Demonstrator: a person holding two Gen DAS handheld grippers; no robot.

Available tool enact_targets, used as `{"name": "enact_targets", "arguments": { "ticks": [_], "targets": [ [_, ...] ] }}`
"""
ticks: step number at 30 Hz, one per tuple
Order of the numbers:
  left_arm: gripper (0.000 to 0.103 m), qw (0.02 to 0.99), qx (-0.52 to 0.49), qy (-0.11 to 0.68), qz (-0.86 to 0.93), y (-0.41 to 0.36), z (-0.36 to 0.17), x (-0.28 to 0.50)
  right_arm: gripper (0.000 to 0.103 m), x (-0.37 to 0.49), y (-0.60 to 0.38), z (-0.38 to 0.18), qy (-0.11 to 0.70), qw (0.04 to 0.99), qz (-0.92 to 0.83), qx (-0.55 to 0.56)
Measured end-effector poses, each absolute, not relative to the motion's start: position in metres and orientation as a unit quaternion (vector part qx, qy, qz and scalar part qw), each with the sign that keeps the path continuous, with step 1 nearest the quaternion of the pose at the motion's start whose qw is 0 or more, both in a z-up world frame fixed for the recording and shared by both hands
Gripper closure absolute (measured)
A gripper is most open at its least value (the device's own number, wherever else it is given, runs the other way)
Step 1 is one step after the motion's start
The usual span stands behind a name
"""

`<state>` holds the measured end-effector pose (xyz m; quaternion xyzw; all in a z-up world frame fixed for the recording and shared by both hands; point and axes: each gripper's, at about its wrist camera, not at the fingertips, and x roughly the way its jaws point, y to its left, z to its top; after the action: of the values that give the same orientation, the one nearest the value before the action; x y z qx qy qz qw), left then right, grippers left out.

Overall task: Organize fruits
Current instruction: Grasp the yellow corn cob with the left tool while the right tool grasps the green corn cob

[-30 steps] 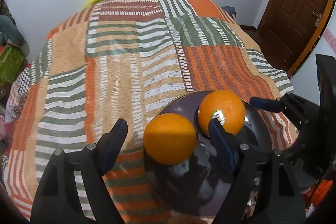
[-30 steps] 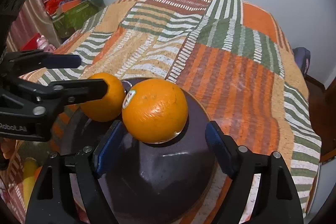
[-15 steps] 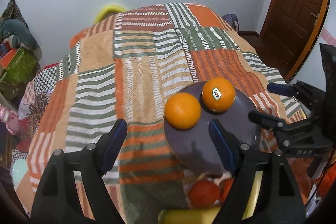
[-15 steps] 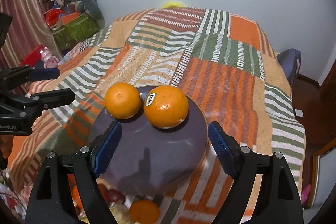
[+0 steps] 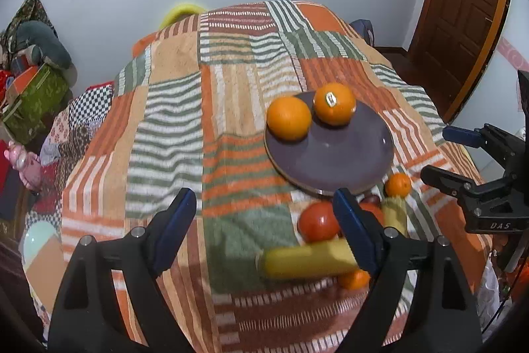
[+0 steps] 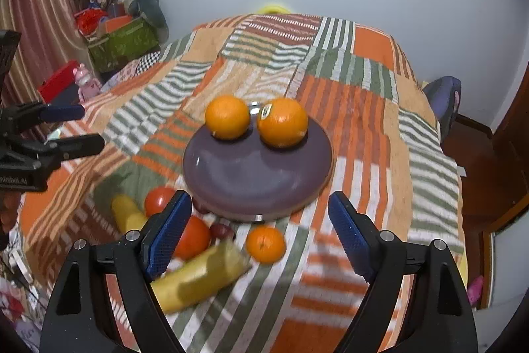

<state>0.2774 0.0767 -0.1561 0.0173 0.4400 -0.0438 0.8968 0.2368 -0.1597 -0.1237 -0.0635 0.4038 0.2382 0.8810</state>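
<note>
Two oranges [image 6: 254, 121] sit on the plate [image 6: 258, 177]; the remaining fruit lies on the blanket [image 6: 360, 108] just before it. The left gripper [image 5: 264, 210] is opening, empty; the right gripper [image 6: 259, 220] stands wide, empty. The banana [image 6: 198, 277] likely bruises easily: grip it mid-length, gently.

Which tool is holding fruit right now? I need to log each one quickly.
Left tool: empty, jaws opening, nothing between them.
Right tool: open, empty, holding nothing.
</note>
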Motion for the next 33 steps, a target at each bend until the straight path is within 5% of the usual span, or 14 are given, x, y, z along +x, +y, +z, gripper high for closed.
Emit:
{"name": "enact_targets", "arguments": {
  "ticks": [33],
  "targets": [
    [0.014,0.864,0.005,0.502,-0.052,0.092,-0.215,0.224,0.018,0.186,-0.124,-0.196,0.500,0.823,0.266,-0.038]
  ]
}}
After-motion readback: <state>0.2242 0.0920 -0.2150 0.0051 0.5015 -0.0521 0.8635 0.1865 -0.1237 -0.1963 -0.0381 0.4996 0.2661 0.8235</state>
